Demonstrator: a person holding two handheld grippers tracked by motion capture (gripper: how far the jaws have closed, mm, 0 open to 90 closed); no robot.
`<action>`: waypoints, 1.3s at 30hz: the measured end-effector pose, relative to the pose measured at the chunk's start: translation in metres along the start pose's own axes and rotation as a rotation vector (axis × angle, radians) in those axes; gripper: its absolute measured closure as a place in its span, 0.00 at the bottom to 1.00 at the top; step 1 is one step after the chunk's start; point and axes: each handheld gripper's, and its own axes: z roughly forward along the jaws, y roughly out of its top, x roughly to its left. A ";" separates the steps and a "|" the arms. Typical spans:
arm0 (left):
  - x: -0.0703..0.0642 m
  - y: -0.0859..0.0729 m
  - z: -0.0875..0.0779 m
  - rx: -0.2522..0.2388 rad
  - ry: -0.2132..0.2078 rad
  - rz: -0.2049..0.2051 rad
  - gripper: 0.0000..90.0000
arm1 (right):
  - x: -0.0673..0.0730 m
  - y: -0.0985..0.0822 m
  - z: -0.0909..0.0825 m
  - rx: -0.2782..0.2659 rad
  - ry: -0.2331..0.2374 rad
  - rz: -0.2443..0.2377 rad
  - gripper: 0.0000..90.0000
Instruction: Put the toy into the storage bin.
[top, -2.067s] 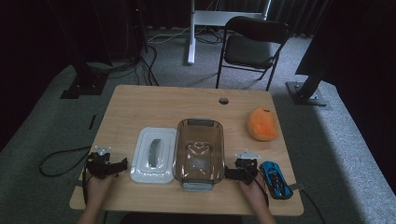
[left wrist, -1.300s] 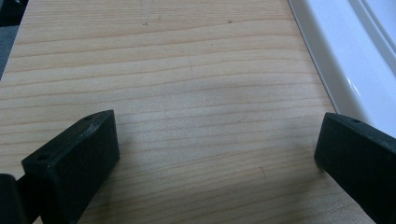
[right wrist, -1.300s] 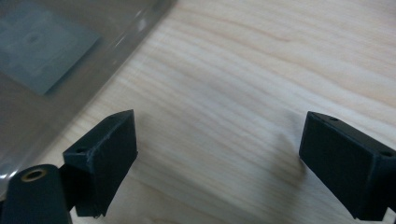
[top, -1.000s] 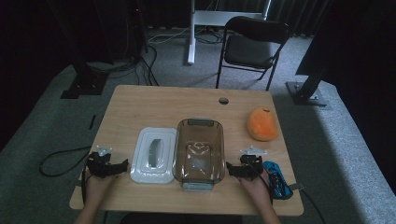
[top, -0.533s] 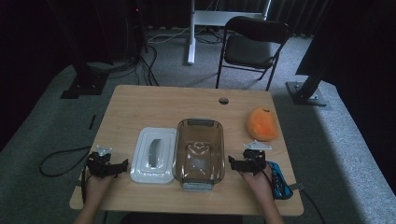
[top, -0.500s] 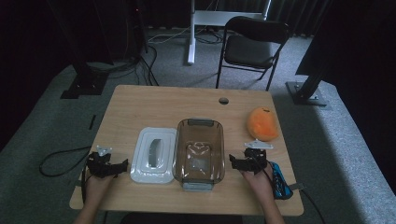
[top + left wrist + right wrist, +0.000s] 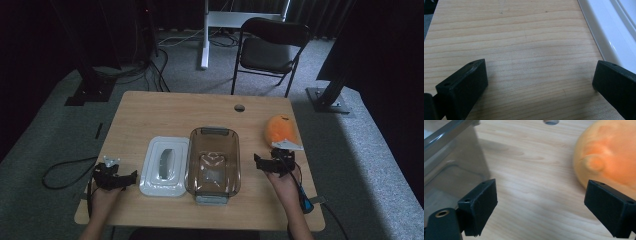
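The orange plush toy (image 7: 281,130) lies on the wooden table's right side, rounded and soft, with a small nub on its surface. It sits near the clear brown-tinted container (image 7: 213,161), an open rectangular tub standing upright at the table's middle, apart from it.

Two handheld grippers, both matte black w/ blocky, square-edged jaws. Left gripper (image 7: 114,176): grey three-cornered plate on top, black cable looping off the table's left edge; small round hole in the left jaw's upper face. Right gripper (image 7: 272,163): pale grey plate, thin dark cable, brass-coloured bushing at the jaw base. Forearms bare, no sleeves seen.
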 end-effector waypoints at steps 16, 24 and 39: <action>0.000 0.000 0.000 -0.001 0.000 0.000 0.00 | -0.033 0.020 0.005 -0.023 -0.070 0.066 0.12; 0.000 0.000 0.000 -0.002 -0.001 -0.001 0.00 | -0.046 0.031 0.008 -0.027 -0.102 0.087 0.12; 0.000 0.000 0.000 -0.002 0.000 -0.001 0.00 | -0.071 0.042 0.022 -0.011 -0.120 0.151 0.12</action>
